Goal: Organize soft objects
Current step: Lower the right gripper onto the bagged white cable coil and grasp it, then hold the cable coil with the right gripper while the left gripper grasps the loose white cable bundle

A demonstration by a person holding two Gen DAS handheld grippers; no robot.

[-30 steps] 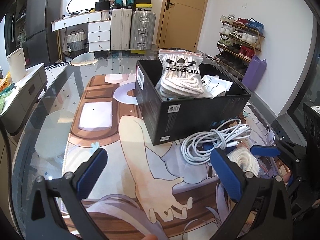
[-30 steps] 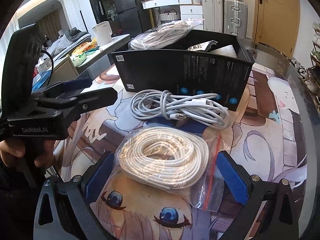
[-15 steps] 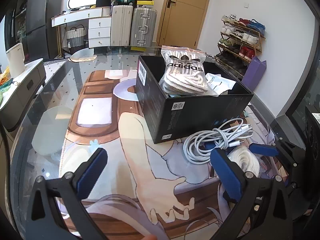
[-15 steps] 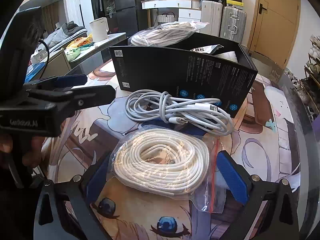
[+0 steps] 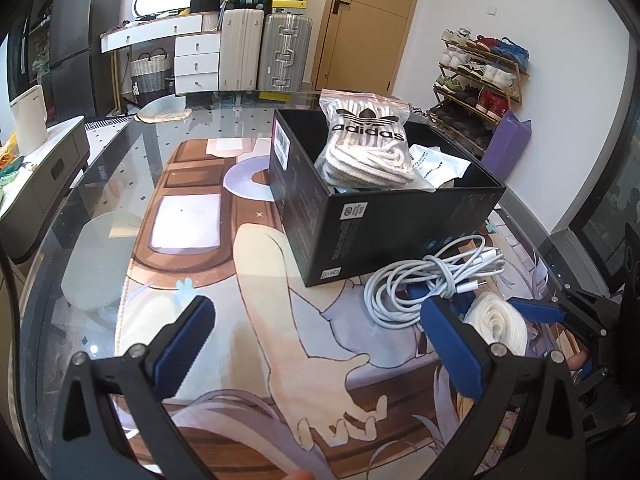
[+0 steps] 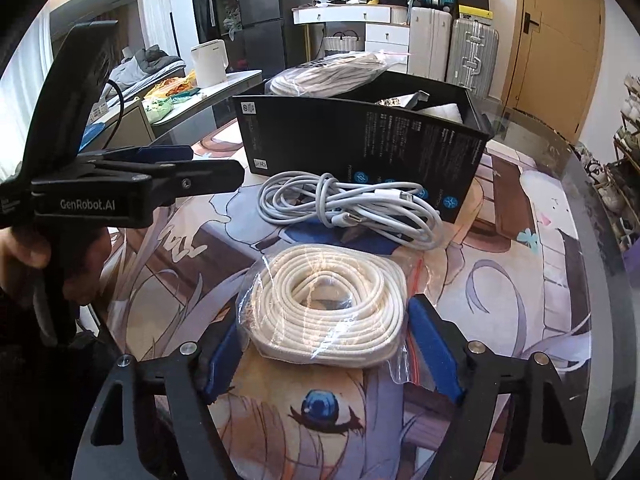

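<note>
below, the right gripper (image 6: 324, 344) is straddling a bagged coil of white cord (image 6: 326, 306), its blue pads pressing against both sides of the bag. the coil is lying on the printed mat (image 6: 520, 272), just in front of a loose white usb cable (image 6: 348, 206) and the black cardboard box (image 6: 360, 148). the left gripper (image 5: 316, 344) is hovering spread wide over the mat, gripping nothing. a bag of adidas laces (image 5: 368, 148) is sitting in the box.
</note>
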